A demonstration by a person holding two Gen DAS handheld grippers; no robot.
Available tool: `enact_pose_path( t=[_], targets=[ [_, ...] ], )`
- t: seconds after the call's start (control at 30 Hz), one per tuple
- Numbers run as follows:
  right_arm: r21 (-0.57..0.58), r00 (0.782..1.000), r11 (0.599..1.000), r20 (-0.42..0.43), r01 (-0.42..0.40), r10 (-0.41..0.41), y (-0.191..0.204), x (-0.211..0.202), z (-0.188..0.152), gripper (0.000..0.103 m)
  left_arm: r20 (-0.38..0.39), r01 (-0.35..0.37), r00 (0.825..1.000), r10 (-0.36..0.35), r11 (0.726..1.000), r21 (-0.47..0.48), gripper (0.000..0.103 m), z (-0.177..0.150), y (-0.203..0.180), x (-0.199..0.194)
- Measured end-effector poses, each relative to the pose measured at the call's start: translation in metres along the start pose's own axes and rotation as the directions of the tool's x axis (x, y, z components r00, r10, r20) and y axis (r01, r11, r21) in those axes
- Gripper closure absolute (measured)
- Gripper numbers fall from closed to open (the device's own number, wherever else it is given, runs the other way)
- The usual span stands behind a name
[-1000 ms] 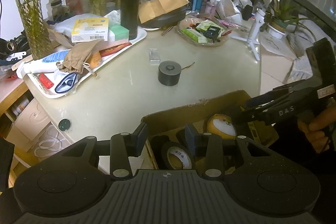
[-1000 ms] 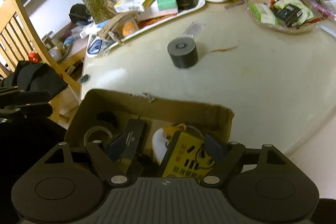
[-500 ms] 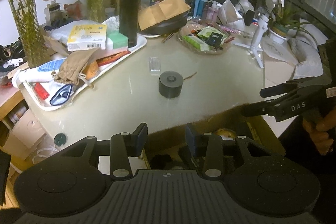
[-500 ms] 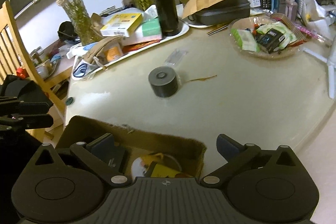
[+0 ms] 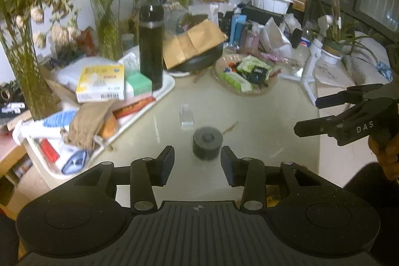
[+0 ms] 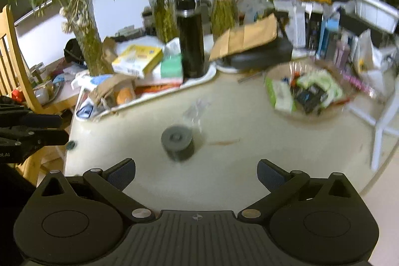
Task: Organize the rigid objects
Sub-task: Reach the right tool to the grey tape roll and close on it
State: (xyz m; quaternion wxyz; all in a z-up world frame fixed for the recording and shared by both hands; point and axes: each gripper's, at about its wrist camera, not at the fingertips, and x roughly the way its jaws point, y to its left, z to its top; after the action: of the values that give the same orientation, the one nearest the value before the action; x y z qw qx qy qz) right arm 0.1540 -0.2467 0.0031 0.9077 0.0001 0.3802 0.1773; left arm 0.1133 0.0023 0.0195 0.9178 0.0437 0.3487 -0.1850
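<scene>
The dark cylinder (image 5: 207,145) is seen standing upright on the pale counter (image 5: 261,131), untouched, near a clear little block (image 5: 186,115). The left gripper (image 5: 197,166), just widened, is held empty above it; the right gripper (image 6: 196,175) is spread fully, nothing between its fingers.

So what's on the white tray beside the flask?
On the tray: black flask, yellow box on a green box, tan pouch, red item. Whatever lies under that pile is covered.
</scene>
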Motion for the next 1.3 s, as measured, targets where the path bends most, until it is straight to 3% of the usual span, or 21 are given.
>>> enact_pose_path(
  t=[0.07, 0.4, 0.57, 0.73, 0.8, 0.83, 1.3],
  targets=[
    [-0.016, 1.0, 1.0, 0.024, -0.004, 0.004, -0.001, -0.001, 0.007, 0.0, 0.028, -0.012, 1.0, 0.012, 1.0, -0.004, 0.048, 0.006, 0.001, -0.001],
    [-0.142, 0.996, 0.989, 0.069, -0.041, 0.051, 0.002, 0.024, 0.009, 0.0, 0.029, -0.033, 0.999, 0.033, 0.999, -0.022, 0.046, 0.001, 0.007, 0.01],
    [-0.179, 0.997, 0.982, 0.034, -0.062, 0.069, 0.008, 0.043, 0.006, 0.0, 0.019, -0.059, 0.998, 0.059, 0.998, -0.004, 0.046, -0.008, 0.01, 0.018],
    [-0.194, 0.995, 0.976, 0.003, -0.1, 0.102, 0.012, 0.061, 0.003, 0.0, 0.056, -0.081, 0.995, 0.08, 0.997, 0.016, 0.045, -0.017, 0.013, 0.021],
    [-0.202, 0.994, 0.974, -0.009, -0.106, 0.107, 0.014, 0.069, 0.002, 0.0, 0.054, -0.09, 0.995, 0.088, 0.995, 0.03, 0.035, -0.019, 0.013, 0.024],
    [-0.207, 0.994, 0.972, -0.017, -0.111, 0.109, 0.015, 0.072, 0.002, 0.0, 0.054, -0.091, 0.994, 0.09, 0.995, 0.028, 0.034, -0.021, 0.014, 0.026],
    [-0.313, 0.98, 0.929, -0.082, -0.196, 0.179, 0.02, 0.117, 0.016, 0.002, 0.018, -0.055, 0.998, 0.055, 0.998, -0.005, 0.034, -0.038, 0.034, 0.039]
  ],
)
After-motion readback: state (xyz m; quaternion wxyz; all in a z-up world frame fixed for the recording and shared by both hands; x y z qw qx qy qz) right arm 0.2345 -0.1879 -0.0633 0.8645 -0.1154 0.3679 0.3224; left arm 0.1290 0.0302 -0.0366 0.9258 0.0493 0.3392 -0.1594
